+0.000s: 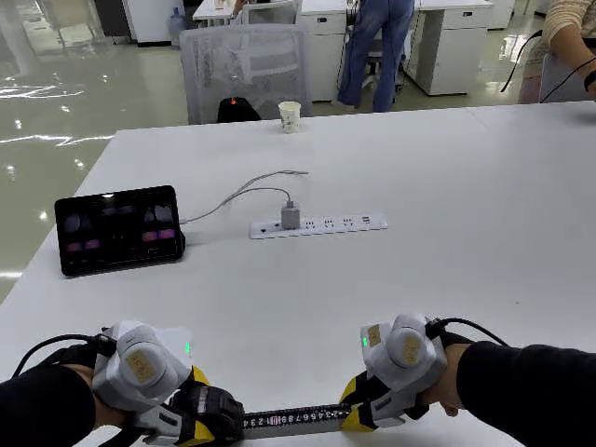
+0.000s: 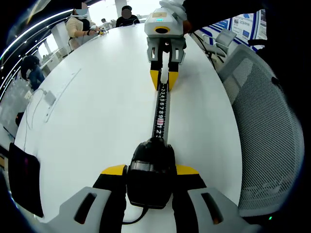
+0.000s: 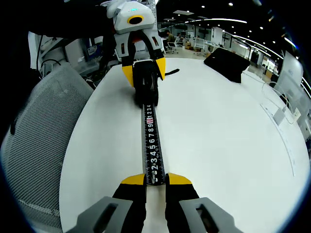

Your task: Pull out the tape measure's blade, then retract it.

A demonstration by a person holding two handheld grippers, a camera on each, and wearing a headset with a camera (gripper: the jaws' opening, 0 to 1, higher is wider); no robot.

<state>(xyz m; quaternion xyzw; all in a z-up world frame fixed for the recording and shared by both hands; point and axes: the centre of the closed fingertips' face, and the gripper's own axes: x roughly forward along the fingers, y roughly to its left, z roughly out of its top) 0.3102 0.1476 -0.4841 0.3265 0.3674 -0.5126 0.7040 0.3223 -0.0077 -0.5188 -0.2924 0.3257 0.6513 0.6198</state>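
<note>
My left gripper (image 2: 150, 171) is shut on the black tape measure case (image 2: 150, 170) near the table's front edge. From the case a black blade (image 2: 161, 109) with white numerals runs out flat over the white table. My right gripper (image 3: 154, 179) is shut on the blade's free end, its yellow-tipped jaws pinching it. In the head view the left gripper (image 1: 200, 419) sits at bottom left and the right gripper (image 1: 358, 410) at bottom right, with the blade (image 1: 293, 419) stretched between them. The right gripper view shows the case (image 3: 146, 85) in the far jaws.
A dark tablet (image 1: 116, 228) lies at the left of the table (image 1: 447, 186). A white power strip (image 1: 321, 224) with a plugged charger and cable sits mid-table. A paper cup (image 1: 290, 115) stands at the far edge. A mesh chair (image 1: 244, 70) and people are beyond.
</note>
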